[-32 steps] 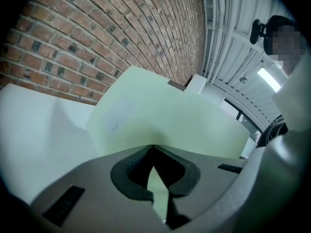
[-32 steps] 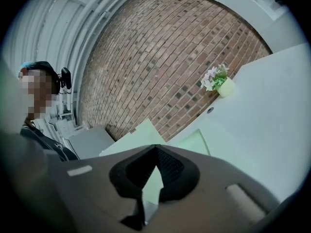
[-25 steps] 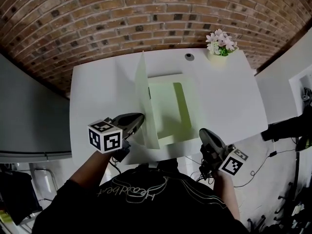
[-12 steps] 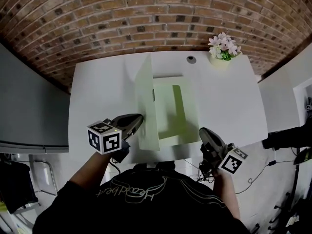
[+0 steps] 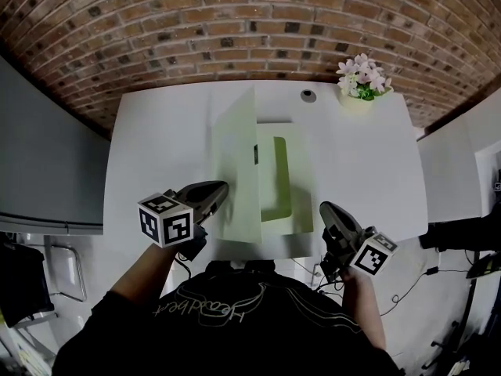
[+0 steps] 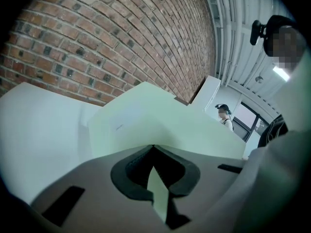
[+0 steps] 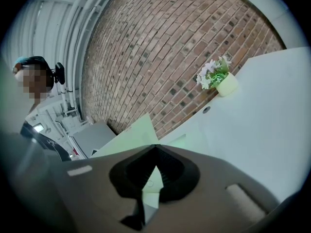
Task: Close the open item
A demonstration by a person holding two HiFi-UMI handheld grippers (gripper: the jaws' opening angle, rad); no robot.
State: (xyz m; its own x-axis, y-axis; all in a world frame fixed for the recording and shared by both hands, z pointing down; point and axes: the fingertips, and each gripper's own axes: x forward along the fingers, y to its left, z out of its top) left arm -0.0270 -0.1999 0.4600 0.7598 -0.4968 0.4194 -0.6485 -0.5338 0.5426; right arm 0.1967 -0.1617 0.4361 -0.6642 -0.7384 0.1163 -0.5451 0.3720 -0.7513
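A pale green folder lies open on the white table. Its base is flat and its cover stands nearly upright along the left side. My left gripper is shut, with its tip against the outer face of the cover near the front edge. In the left gripper view the cover fills the space just beyond the closed jaws of the left gripper. My right gripper is shut and hovers by the folder's front right corner, apart from it. In the right gripper view the cover shows past the right gripper.
A small pot of pale flowers stands at the table's far right corner, with a round cable hole beside it. A brick wall runs behind the table. A person stands far off in the room.
The folder's cover has swung rightward, from leaning left to nearly upright over the base. Both grippers have stayed almost in place.
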